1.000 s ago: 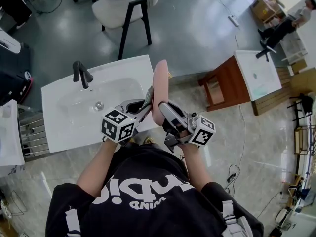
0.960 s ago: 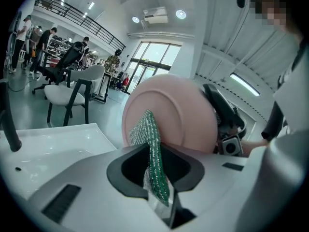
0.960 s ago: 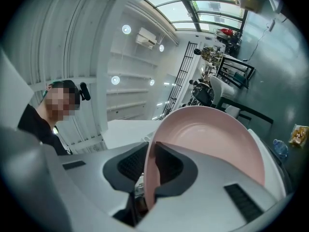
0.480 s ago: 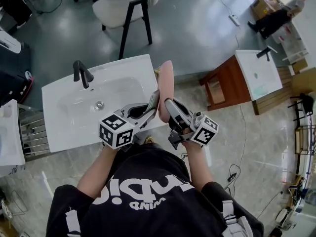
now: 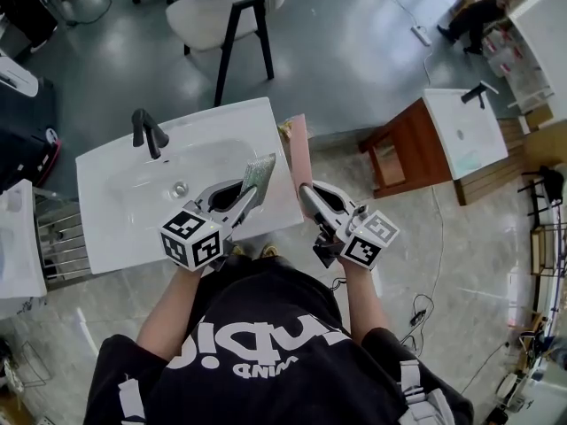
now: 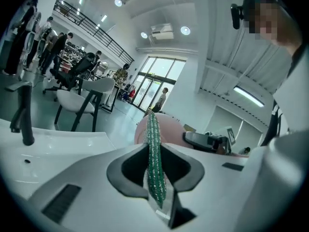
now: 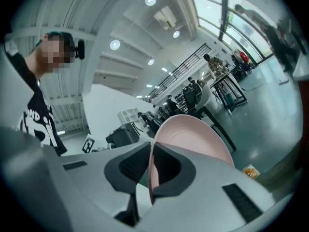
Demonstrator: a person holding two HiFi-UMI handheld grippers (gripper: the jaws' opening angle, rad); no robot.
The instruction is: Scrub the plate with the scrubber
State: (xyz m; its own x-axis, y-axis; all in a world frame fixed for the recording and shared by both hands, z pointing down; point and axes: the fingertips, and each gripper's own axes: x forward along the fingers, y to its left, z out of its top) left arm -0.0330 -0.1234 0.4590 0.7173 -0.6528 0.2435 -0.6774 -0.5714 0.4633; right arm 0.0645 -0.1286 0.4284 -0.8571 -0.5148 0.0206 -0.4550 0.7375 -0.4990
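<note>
Scrubber (image 6: 152, 129), thin, green and bumpy, sits pinched in the left gripper (image 6: 154, 151); the right gripper (image 7: 150, 170) is closing tight on the smooth, round pink plate (image 7: 195, 139).

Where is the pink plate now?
Head view: the pink plate is held on edge beside the sink's right rim, between the right gripper's closing jaws, right of the scrubber.

White print on black shirt (image 5: 266, 361), upside down, not legible.
</note>
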